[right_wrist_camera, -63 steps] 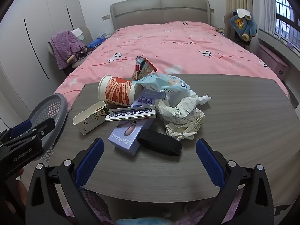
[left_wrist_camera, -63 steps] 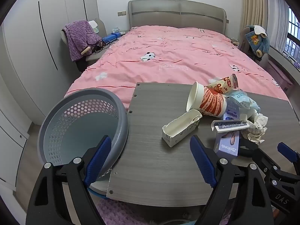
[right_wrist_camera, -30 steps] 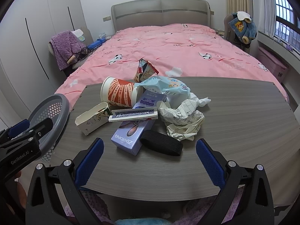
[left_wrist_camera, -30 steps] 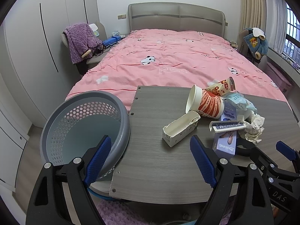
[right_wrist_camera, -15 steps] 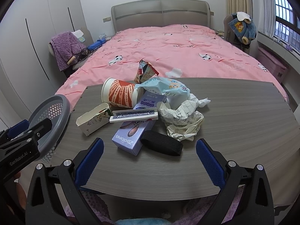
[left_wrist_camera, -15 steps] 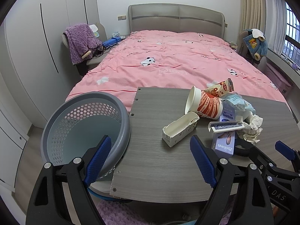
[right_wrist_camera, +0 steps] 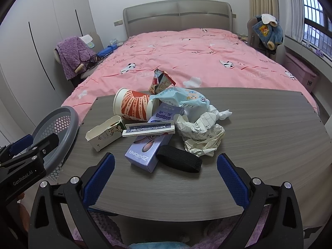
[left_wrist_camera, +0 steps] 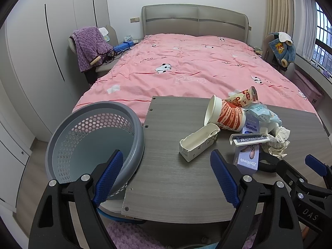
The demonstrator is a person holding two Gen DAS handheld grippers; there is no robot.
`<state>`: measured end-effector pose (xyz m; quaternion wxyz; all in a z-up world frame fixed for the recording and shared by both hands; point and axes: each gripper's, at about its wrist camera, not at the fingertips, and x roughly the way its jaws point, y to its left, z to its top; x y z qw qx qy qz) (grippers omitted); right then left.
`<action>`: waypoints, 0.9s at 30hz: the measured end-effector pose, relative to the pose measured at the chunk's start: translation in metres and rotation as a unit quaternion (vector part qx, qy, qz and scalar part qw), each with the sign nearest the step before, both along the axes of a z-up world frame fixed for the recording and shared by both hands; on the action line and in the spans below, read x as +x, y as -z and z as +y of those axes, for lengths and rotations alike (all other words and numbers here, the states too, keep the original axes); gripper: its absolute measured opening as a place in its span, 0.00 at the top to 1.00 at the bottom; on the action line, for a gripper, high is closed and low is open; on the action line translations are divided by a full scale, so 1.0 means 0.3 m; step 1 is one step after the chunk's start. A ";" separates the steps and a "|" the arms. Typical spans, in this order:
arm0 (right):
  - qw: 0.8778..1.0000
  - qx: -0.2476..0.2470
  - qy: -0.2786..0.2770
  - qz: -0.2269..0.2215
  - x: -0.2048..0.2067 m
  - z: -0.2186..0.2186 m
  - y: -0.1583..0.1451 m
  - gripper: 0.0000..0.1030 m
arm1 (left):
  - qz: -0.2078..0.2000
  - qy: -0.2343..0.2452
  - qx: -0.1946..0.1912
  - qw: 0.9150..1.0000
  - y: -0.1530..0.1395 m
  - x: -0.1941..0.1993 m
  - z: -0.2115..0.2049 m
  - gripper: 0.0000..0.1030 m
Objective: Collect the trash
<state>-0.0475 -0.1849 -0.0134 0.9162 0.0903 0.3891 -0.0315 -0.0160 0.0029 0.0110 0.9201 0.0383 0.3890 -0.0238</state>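
- Two grippers in view, both with jaws spread wide and holding nothing: left gripper (left_wrist_camera: pixel 167 173) sits over the gap between basket and desk edge, right gripper (right_wrist_camera: pixel 166 175) hovers at the near edge of the desk (right_wrist_camera: pixel 269 128).
- One gray perforated basket (left_wrist_camera: pixel 137 124), off the desk's left edge, touching or just beside it; nothing visible inside.
- Trash is one pile on the desk, left of centre. Count, one of each:
  - paper cup (right_wrist_camera: pixel 134 104) with red stripes, on its side, mouth facing left
  - open white carton (right_wrist_camera: pixel 103 133), nearest the basket
  - purple box (right_wrist_camera: pixel 153 143), lying flat, one end towards the right gripper
  - flat card box (right_wrist_camera: pixel 148 129) with a blue pattern, resting across the purple box
  - black band (right_wrist_camera: pixel 178 161), touching the purple box on its right
  - crumpled paper (right_wrist_camera: pixel 201 134), right side of pile
  - light blue wrapper (right_wrist_camera: pixel 180 98) on top, behind the purple box
  - small red-and-white carton (right_wrist_camera: pixel 160 82) at the back, tilted
  - white tissue (right_wrist_camera: pixel 220 112), behind the crumpled paper
- One bed (left_wrist_camera: pixel 197 70) with pink cover behind the desk.
- Versus 2.1 s ago: pile layout unchanged, nothing picked up, basket in the same place. Both grippers have stayed spread; the views have shifted only slightly, with the pile sitting a little lower and farther away in frame.
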 end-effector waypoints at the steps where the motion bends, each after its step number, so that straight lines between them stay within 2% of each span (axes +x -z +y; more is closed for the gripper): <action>1: 1.000 0.000 0.000 -0.001 -0.001 0.000 -0.001 0.06 | 0.000 0.000 0.000 1.000 0.000 0.000 -0.001 0.20; 27: 1.000 0.001 -0.002 -0.001 0.003 0.004 -0.003 0.06 | 0.000 0.000 0.000 1.000 0.000 0.001 -0.001 0.20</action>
